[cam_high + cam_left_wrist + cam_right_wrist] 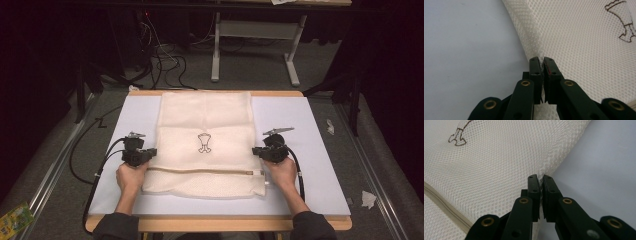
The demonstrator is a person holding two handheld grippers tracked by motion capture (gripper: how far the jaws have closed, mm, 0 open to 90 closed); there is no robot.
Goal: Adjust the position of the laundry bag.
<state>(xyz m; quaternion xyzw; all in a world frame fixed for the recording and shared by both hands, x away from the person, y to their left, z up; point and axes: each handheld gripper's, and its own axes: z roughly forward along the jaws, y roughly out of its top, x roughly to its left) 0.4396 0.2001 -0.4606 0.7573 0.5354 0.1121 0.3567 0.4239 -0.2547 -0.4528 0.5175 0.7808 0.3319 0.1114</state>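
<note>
A white mesh laundry bag [205, 135] lies flat along the middle of the table, with a small dark printed figure [203, 142] at its centre and a zip [205, 171] across its near end. My left gripper [149, 153] is shut on the bag's left edge [534, 50], the mesh pinched between its jaws [541, 60]. My right gripper [259, 151] is shut on the bag's right edge [549, 167], mesh caught between its jaws [540, 178]. The printed figure [622, 25] shows at the upper right of the left gripper view, and the same print [457, 136] at the upper left of the right gripper view.
The table [310, 135] has a pale blue-grey mat with bare strips left and right of the bag. A wooden front edge [220, 223] lies near the person's sleeves. Cables [165, 60] and a table frame [255, 45] stand on the floor beyond.
</note>
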